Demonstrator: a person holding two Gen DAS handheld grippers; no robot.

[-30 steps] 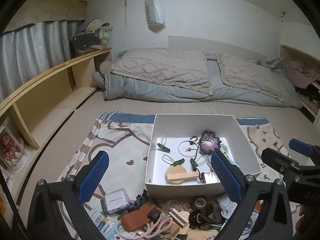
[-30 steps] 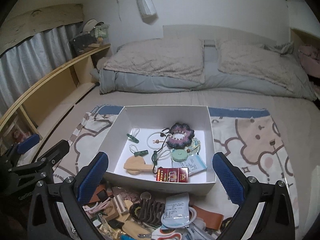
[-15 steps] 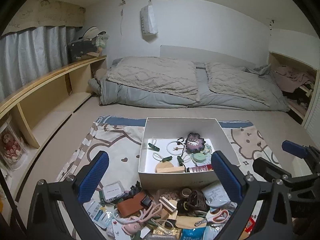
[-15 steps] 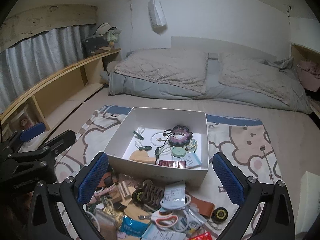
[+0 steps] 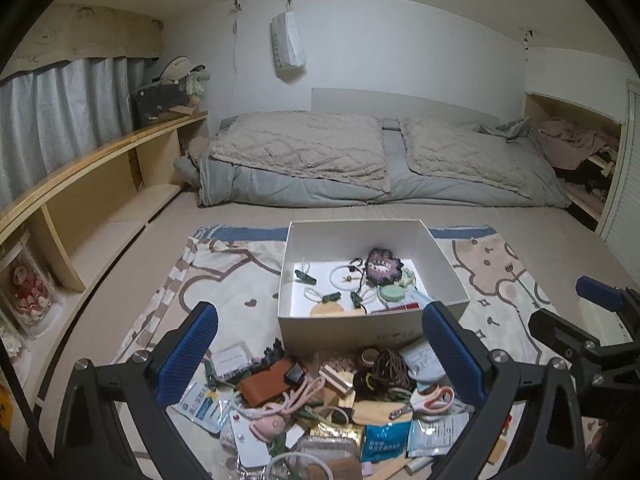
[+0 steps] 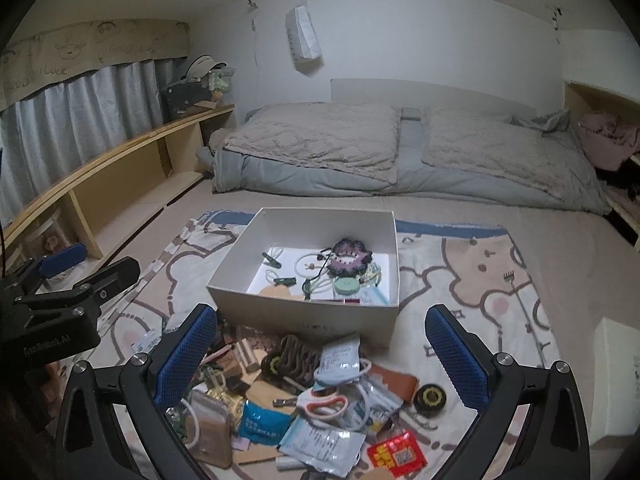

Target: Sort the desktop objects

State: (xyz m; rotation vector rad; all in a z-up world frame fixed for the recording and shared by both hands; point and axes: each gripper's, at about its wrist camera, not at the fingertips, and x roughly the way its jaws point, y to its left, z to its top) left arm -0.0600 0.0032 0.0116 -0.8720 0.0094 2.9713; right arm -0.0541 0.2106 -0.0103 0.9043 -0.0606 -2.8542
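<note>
Bedding (image 5: 376,168) is seen folded along the far wall, well beyond the white box (image 5: 372,332) that anchors the scene on a patterned mat (image 5: 224,280). Compared with a second ago, both cameras have been drawn back and up from the box: it now appears smaller and farther off, and the heap of loose objects (image 6: 304,396) on the near side of the box is fully exposed. This is judged to mark the end of one drop into the box and the start of the search for the next item.

Inside the box, a purple crocheted piece (image 6: 351,258), a mint round disc (image 6: 347,286), green clips and cord loops are already collected. Just in front of the box, a brown braided cord (image 6: 298,358), a tan leather pouch (image 5: 266,380) and orange-handled scissors (image 6: 326,402) are piled touching one another.

The left hand-held gripper (image 5: 316,354) is held wide apart and empty, poised above the heap on the near side of the box; the right hand-held gripper (image 6: 320,356) is likewise spread wide with nothing between its blue pads (image 6: 186,354). Each is positioned short of the box, with the heap lying directly between and below its fingers.
</note>
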